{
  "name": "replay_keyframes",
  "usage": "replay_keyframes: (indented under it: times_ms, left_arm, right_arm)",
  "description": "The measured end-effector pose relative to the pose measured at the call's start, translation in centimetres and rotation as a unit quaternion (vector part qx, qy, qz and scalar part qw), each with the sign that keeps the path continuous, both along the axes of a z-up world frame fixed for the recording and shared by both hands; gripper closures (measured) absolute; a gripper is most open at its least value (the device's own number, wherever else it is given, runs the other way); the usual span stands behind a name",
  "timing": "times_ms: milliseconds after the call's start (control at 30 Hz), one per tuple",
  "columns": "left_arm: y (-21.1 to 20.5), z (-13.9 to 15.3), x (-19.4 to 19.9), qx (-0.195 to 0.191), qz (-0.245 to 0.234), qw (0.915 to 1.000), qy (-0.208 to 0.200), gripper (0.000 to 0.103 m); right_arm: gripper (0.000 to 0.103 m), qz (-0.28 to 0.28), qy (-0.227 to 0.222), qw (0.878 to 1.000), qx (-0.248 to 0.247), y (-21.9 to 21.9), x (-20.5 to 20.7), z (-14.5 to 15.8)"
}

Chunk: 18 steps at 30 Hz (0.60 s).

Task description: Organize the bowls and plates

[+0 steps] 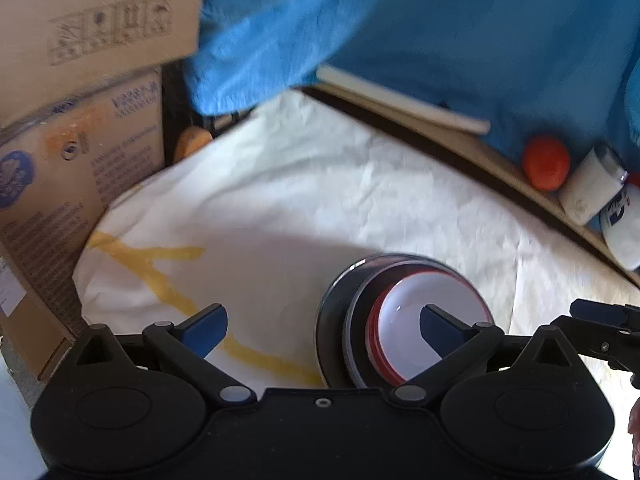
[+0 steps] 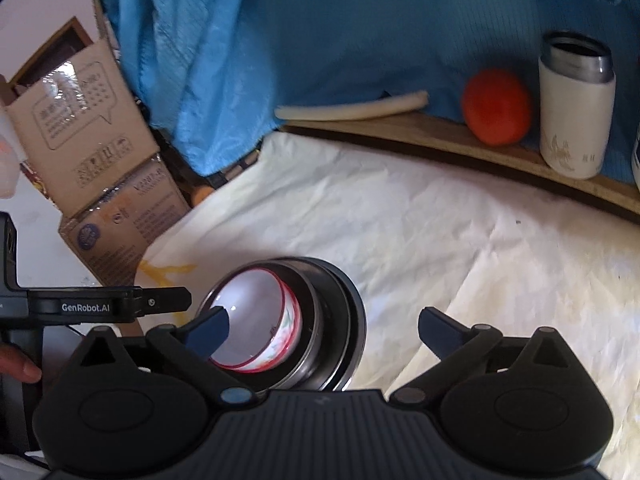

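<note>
Stack: white bowl with a red rim is nesting in a metal bowl on a dark plate, all sitting on the desk.
Left hand-held gripper: you are holding it wide open and empty; stack lying at 2 o'clock, under the right fingertip.
Right hand-held gripper: also spread open, empty; stack at 10 o'clock.
Nearer: roughly equal, I judge.
Axis: round stack, none.

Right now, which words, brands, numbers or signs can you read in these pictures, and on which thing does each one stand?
"GenRobot.AI": white letters on the black body of the left tongs, seen from the right wrist.
Cardboard boxes: printed text, handling symbols and a round blue logo, all too blurred to read.
White thermos: a faint drawing and small marks near its base, too small to read.
White-and-blue container: a blue mark, unreadable.
</note>
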<state>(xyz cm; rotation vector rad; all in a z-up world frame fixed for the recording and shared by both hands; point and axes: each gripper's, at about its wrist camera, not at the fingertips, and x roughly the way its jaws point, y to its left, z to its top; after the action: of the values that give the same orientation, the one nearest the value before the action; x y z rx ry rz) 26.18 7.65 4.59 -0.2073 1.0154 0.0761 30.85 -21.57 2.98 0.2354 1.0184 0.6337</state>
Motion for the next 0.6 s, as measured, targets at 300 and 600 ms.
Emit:
replay_keyframes:
  times_ms: [300,600]
  left_arm:
    - [-1.9,1.2,-3.7,0.034,0.033,0.9955,-0.082,0.001]
    - [-6.3,2.4,-8.7,0.071,0.067,0.9862,-0.134,0.001]
  right_arm:
    - [0.0,0.026,-0.08,0.996,0.0,-0.9,-1.7,0.8]
    - [0.0,0.051,-0.164,0.985,-0.015,-4.0,-5.0,1.8]
